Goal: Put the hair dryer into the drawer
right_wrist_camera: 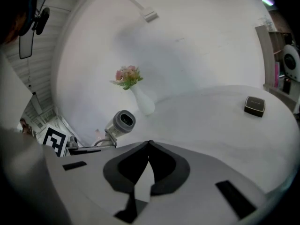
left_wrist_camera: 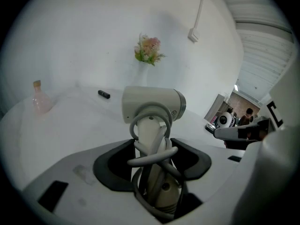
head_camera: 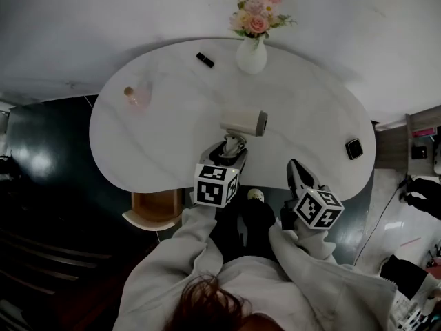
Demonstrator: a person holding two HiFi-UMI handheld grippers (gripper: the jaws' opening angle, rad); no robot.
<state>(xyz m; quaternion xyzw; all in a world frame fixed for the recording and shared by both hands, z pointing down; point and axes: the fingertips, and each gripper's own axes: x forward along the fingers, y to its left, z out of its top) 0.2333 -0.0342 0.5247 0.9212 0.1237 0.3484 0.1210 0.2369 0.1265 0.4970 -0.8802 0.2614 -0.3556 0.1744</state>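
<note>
Left hand-held gripper (left_wrist_camera: 151,149), hair dryer (left_wrist_camera: 150,104) crosswise

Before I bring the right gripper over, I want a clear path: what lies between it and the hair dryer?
Nothing, only bare table between the right gripper and the hair dryer, as the head view shows.

Hidden from us
The handle of the hair dryer (left_wrist_camera: 152,104) is hidden inside the left gripper (left_wrist_camera: 152,146); we cannot name the small black item (head_camera: 204,60).
</note>
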